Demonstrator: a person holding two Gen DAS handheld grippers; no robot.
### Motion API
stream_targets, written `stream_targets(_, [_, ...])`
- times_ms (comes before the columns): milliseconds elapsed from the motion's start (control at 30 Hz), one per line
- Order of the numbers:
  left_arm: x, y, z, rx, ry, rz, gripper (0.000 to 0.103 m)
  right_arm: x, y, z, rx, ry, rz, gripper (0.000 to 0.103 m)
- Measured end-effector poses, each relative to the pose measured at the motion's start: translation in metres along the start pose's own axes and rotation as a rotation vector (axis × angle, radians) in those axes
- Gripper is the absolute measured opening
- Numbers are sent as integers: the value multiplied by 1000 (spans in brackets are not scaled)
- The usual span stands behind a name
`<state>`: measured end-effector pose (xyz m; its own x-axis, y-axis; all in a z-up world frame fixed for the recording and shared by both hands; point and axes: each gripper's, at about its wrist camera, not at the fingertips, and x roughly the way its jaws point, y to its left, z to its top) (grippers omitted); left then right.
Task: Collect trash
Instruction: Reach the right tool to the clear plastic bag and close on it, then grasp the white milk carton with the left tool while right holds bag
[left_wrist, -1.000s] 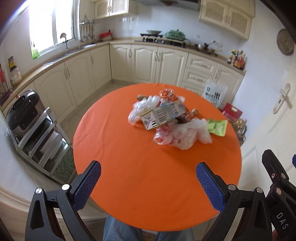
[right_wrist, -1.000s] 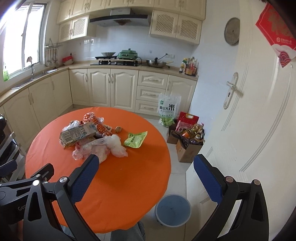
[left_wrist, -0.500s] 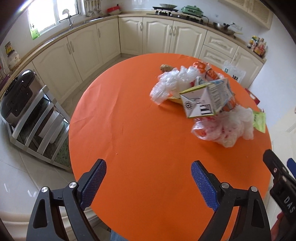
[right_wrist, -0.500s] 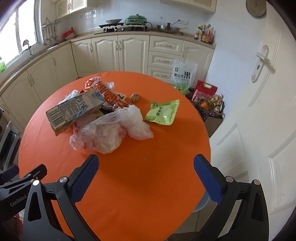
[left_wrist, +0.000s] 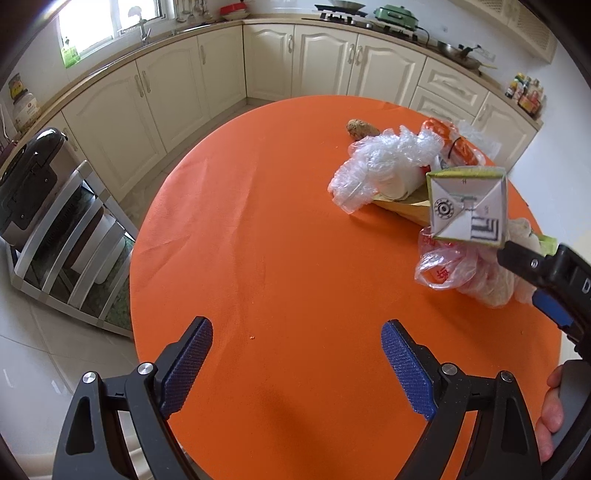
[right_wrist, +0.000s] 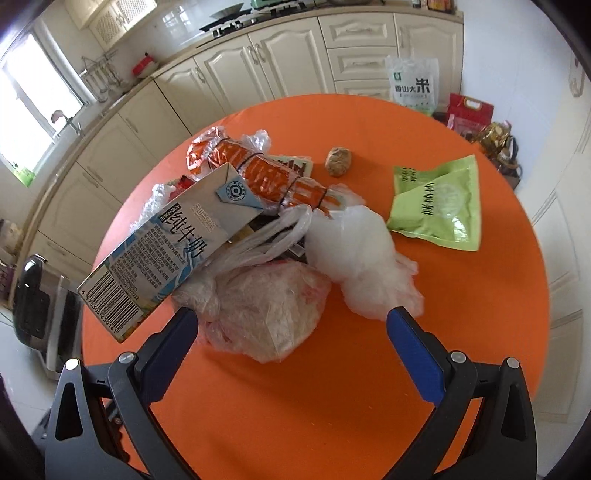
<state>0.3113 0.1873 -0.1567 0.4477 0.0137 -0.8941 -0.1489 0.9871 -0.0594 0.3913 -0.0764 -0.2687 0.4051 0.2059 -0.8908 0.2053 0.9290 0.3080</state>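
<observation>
- Since the earlier frames, both grippers had dropped toward the round orange table (left_wrist: 280, 229) and closed in on the heap of trash, which filled far more of each view than a second before.
- The left gripper (left_wrist: 295, 365) had its jaws set wide; they had just narrowed slightly, with only bare tablecloth between the blue pads and nothing gripped.
- The right gripper (right_wrist: 291, 339) stood with jaws wide apart, unclosed on anything; its left pad lay just beside a crumpled translucent plastic bag (right_wrist: 266, 314) that sat between the two fingers.
- In the left wrist view the right gripper's black body (left_wrist: 546, 273) entered from the right edge, beside the heap, with part of a hand (left_wrist: 552, 410) below it.
- A milk carton (right_wrist: 166, 251) lay tilted across the heap, its barcode end raised toward the right wrist camera and its far end resting on the other rubbish.
- A white plastic bag (right_wrist: 354, 251) lay touching the translucent one, to its right.
- An orange wrapper (right_wrist: 258, 173) bound with dark bands lay behind the carton.
- A green pouch (right_wrist: 439, 206) lay flat and apart from the heap, toward the table's right edge.
- A small brown lump (right_wrist: 338, 160) sat alone behind the heap.
- Cream kitchen cabinets (left_wrist: 207, 74) ringed the room beyond the table.
</observation>
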Motion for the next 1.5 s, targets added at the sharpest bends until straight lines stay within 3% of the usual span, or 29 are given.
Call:
stream_targets(200, [15, -3, 3, -2, 25, -14, 89, 17, 2, 6, 56, 6, 82, 103])
stream_targets(267, [19, -3, 3, -2, 30, -15, 89, 26, 4, 5, 56, 44, 118, 102])
stream_targets(300, [20, -3, 3, -1, 34, -17, 89, 31, 6, 5, 46, 73, 146, 94])
stream_targets(333, [22, -2, 2, -1, 36, -18, 89, 33, 7, 4, 41, 89, 196, 75])
stream_targets(367, [23, -2, 3, -3, 38, -17, 90, 31, 9, 2, 38, 90, 249, 68])
stream_targets(467, [25, 2, 4, -16, 47, -7, 90, 22, 14, -3, 2, 61, 216, 59])
stream_targets(533, [22, 2, 5, -18, 45, -11, 90, 17, 12, -9, 4, 69, 208, 46])
stream_targets(800, [-6, -9, 1, 18, -10, -39, 90, -9, -17, -33, 36, 76, 217, 44])
stream_targets(967, [-25, -21, 2, 62, -55, -42, 90, -57, -42, -44, 25, -6, 152, 44])
stream_targets(1067, [-38, -38, 10, 125, -81, -83, 91, -79, -61, -44, 43, -60, 92, 44])
stream_targets(1200, [-57, -64, 26, 270, -146, -118, 91, -96, -84, -40, 73, -98, 90, 44])
stream_targets(1367, [-70, -100, 39, 549, -238, -169, 102, -100, -102, -33, 111, -104, 125, 44])
stream_targets(1500, [-47, -135, 44, 784, -232, -119, 102, -92, -117, -30, 140, -83, 153, 44])
